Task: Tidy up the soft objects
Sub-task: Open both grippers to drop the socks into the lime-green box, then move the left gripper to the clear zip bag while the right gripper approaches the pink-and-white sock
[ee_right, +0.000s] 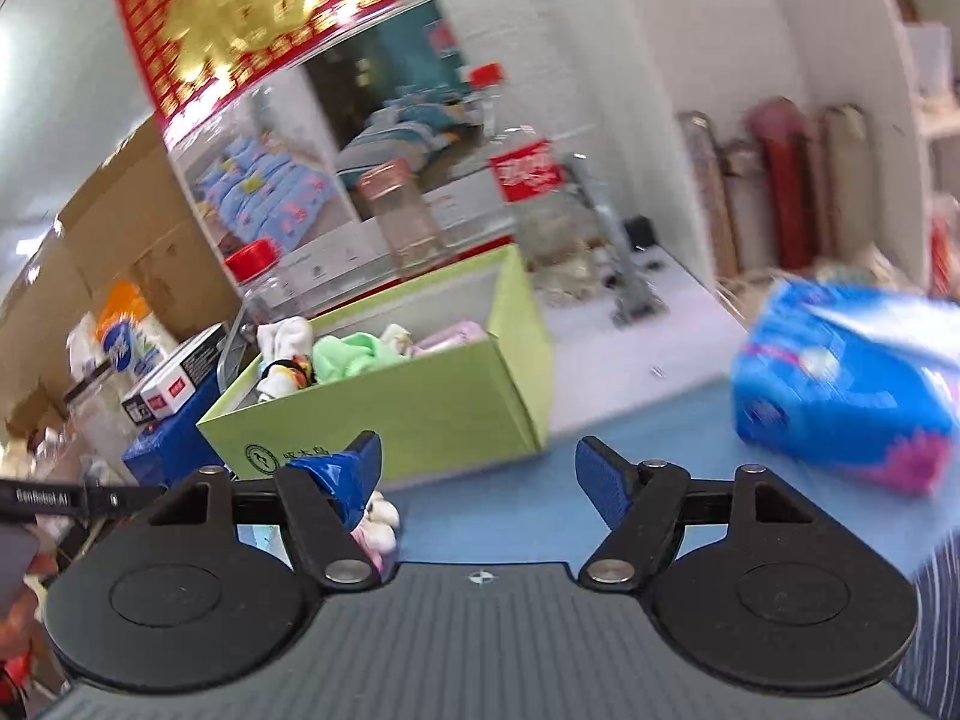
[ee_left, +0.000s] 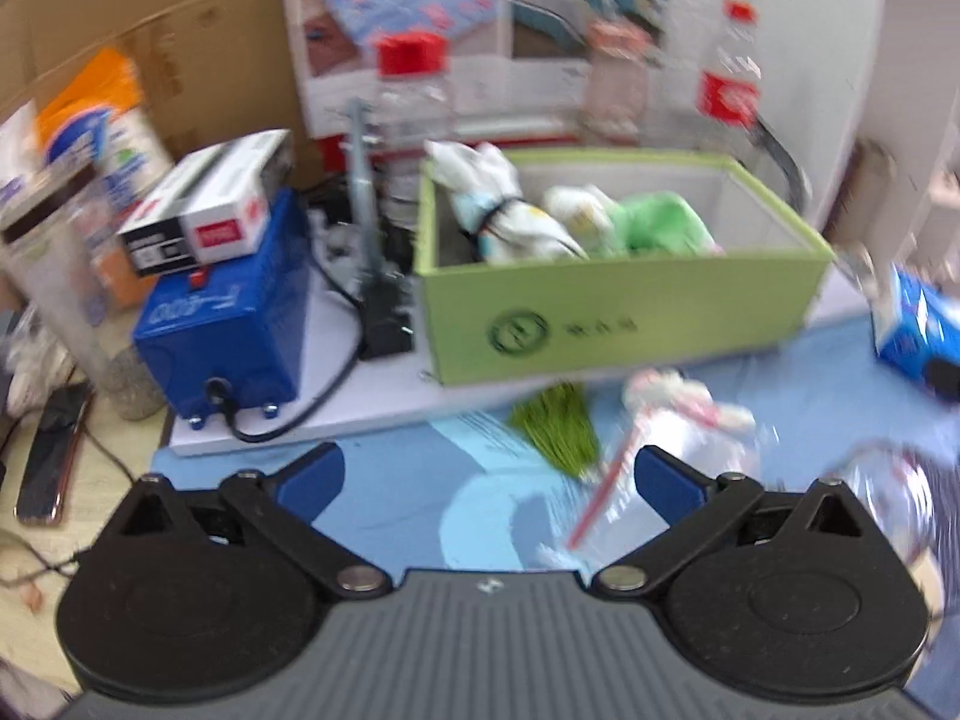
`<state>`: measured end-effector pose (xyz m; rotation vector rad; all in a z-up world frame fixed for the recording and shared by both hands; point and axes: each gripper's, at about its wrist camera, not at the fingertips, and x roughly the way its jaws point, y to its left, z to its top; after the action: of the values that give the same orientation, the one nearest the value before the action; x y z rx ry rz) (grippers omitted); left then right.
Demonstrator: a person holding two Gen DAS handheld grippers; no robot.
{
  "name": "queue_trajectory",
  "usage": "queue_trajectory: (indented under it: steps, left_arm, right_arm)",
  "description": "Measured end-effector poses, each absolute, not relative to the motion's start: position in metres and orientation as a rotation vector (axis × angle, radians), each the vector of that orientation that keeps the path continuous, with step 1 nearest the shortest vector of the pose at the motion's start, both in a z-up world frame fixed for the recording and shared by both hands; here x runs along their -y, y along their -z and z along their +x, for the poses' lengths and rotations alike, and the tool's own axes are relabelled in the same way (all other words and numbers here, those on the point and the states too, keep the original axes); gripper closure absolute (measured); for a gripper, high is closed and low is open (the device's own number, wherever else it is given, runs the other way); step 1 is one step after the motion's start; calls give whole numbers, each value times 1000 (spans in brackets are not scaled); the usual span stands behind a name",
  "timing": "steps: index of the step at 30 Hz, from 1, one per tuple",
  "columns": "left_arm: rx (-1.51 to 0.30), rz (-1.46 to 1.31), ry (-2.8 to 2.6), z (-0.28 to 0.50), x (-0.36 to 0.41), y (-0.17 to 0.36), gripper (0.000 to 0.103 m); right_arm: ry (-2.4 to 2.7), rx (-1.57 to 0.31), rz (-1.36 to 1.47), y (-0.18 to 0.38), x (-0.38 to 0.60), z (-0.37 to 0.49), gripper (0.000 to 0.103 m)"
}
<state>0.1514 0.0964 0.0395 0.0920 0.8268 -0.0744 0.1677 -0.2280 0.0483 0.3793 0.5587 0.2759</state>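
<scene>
Both tongs stood apart, nothing between them: left tongs (ee_left: 489, 474), right tongs (ee_right: 477, 468). Green box (ee_left: 624, 312) at desk's back edge already held socks (ee_left: 504, 216) and green cloth (ee_left: 660, 216). Pink-white sock (ee_left: 678, 396) lay loose on blue mat (ee_left: 396, 498) just before box. Advice: approach low, pinch sock mid-body, avoid clear bag (ee_left: 678, 480) beside it, lift over box wall before release.

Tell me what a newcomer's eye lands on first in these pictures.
First, the open light-green cardboard box in the middle of the desk, holding white and green soft cloth bundles. Next, the blue plastic tissue pack lying on the blue mat to the box's right. Close by, a white-and-pink soft toy lies on the mat before the box.
</scene>
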Motion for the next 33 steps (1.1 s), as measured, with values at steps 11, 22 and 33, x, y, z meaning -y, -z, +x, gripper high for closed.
queue_trajectory:
  steps: [11,22,33]
  left_arm:
    - [-1003,446,467,200,-31,-5,1]
    - [-1130,367,451,235,-44,12,1]
    - [-1196,274,115,250,-137,21,1]
  right_arm:
    - [-192,-581,435,-35,261,151,43]
    - [-224,-593,413,-40,253,167,43]
    - [-347,-611,298,-63,213,180,42]
